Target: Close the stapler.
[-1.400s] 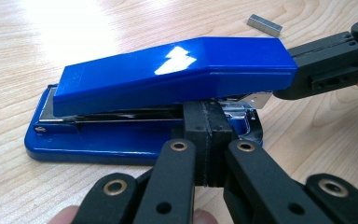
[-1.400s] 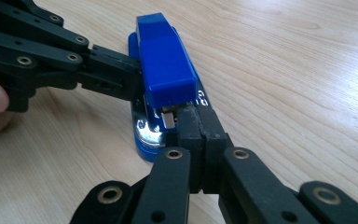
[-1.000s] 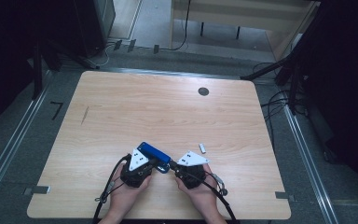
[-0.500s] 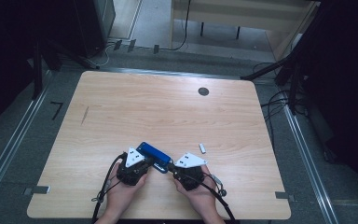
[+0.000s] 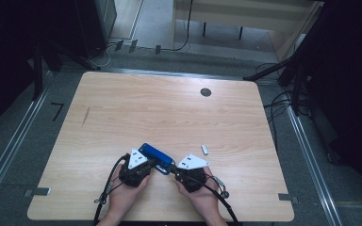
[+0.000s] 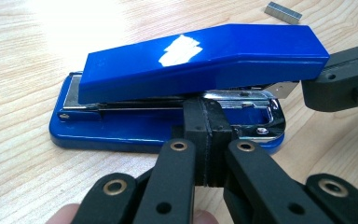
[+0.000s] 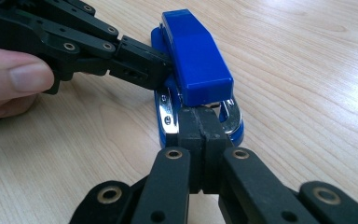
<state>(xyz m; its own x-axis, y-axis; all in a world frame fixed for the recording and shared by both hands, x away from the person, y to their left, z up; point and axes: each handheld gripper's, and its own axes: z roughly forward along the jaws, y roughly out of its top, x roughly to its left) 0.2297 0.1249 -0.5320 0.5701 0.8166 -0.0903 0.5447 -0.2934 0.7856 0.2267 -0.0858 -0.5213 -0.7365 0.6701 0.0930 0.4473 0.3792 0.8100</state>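
Left tongs (image 5: 156,165) edged left; one stapler (image 5: 156,156); one staple strip (image 5: 205,149)

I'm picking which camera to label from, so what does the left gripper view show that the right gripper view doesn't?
Left gripper view alone: the stapler side-on, with the gap between its blue top and base, and a grey strip of staples lying on the table beyond it. Right gripper view alone: the stapler end-on, its chrome front, and a thumb on the left gripper, which meets the stapler's side. Both: the blue stapler on the wooden table, the view's own jaws pressed together at the stapler, and the other gripper reaching in.
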